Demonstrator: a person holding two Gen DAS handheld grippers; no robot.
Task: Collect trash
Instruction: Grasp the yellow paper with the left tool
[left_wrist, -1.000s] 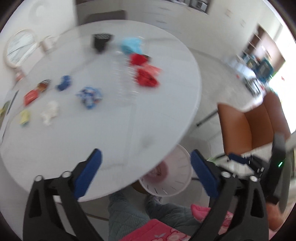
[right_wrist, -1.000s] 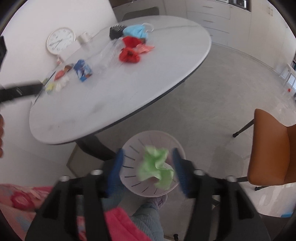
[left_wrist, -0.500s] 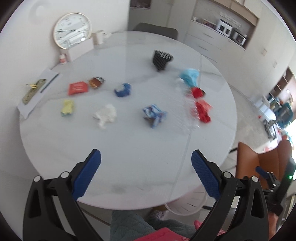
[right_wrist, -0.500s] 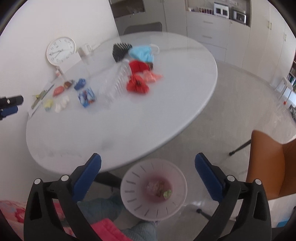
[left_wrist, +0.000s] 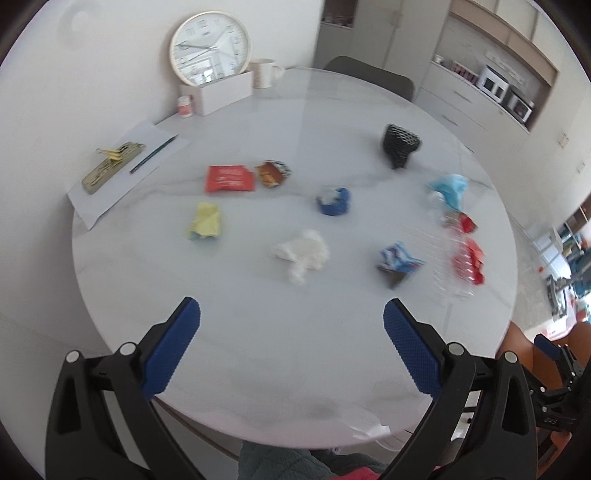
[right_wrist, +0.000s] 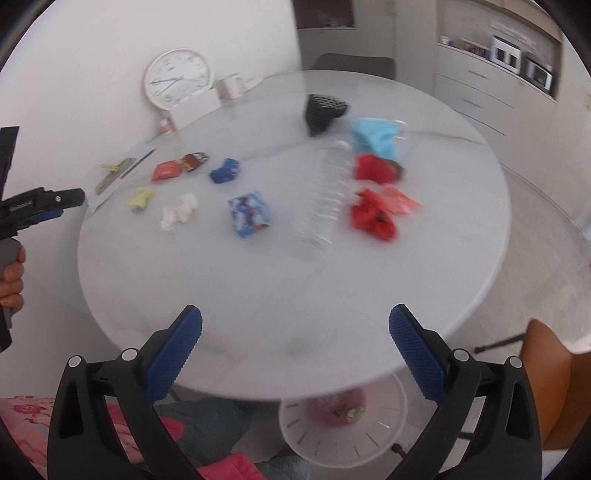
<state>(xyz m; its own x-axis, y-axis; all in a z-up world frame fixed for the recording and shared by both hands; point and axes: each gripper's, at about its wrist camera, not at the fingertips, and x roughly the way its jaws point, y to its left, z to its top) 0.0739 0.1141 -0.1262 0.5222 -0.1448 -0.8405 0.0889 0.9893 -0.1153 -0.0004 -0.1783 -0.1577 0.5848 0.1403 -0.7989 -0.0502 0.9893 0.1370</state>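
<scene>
Trash lies scattered on the round white table (left_wrist: 295, 369): a white crumpled tissue (left_wrist: 301, 254), a yellow wad (left_wrist: 205, 221), a red packet (left_wrist: 229, 178), a blue wad (left_wrist: 333, 201), a blue-white wrapper (right_wrist: 249, 213), a clear bottle (right_wrist: 325, 201), red wrappers (right_wrist: 373, 216) and a blue mask (right_wrist: 376, 138). A white bin (right_wrist: 341, 424) stands on the floor under the table's near edge, with a green scrap inside. My left gripper (left_wrist: 291, 347) and right gripper (right_wrist: 295, 350) are both open and empty above the near table edge.
A black mesh cup (left_wrist: 400, 142), a wall clock (left_wrist: 210, 48), a mug (left_wrist: 266, 73), a white box (left_wrist: 225, 92) and paper with a pencil (left_wrist: 125, 166) sit at the far side. An orange chair (right_wrist: 550, 384) stands at the right. The person's knees are below.
The right gripper opened and dropped the green wad into the bin, then rose toward the table. The left gripper swung from the bin side up over the table.
</scene>
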